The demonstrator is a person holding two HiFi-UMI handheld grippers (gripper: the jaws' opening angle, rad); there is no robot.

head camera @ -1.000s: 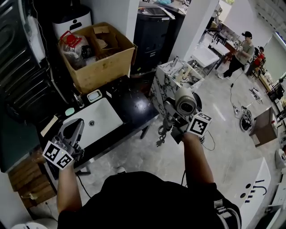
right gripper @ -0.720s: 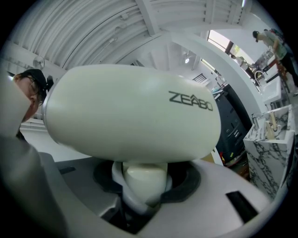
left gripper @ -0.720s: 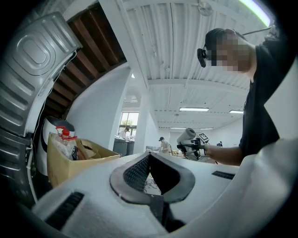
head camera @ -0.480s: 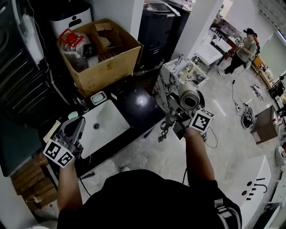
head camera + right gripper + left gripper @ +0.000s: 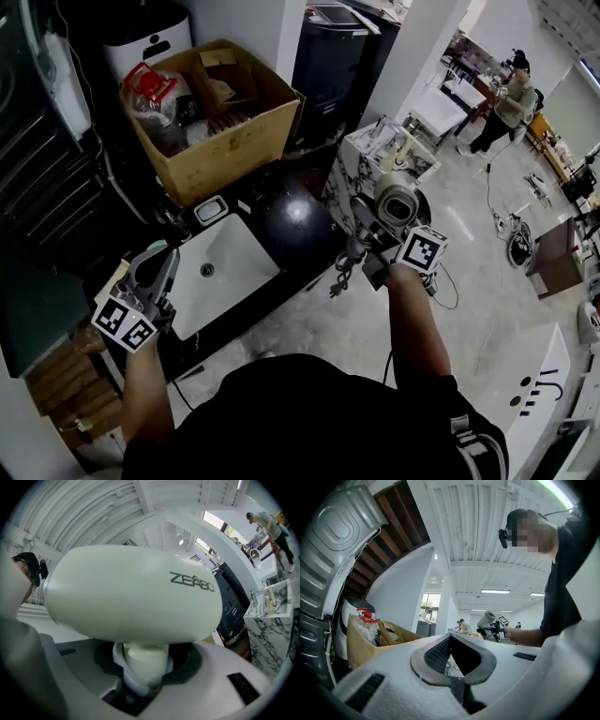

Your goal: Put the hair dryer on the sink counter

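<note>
Room: workshop-like space is showing a black sink counter [image 5: 292,223] with a white basin [image 5: 220,272] sunk into it, and a cardboard box [image 5: 217,127] is crowding the far end.
Hair dryer: the hair dryer [image 5: 395,207] is hanging in the air off the counter's right edge, above the floor and not yet on the counter.
Right gripper: the right gripper [image 5: 145,667] is clamping the pale handle just beneath the barrel, probably so the heavy head is balancing over the grip and not swinging.
Cord: the cord [image 5: 342,274] is dangling bunched below the handle; it is likely to catch the counter edge on the way in.
Left gripper: the left gripper [image 5: 155,272] is hovering at the counter's near-left corner beside the basin, jaw tips meeting with nothing between them, seemingly kept spare.
Landing spot: the glossy black stretch right of the basin is looking like the open place.
</note>
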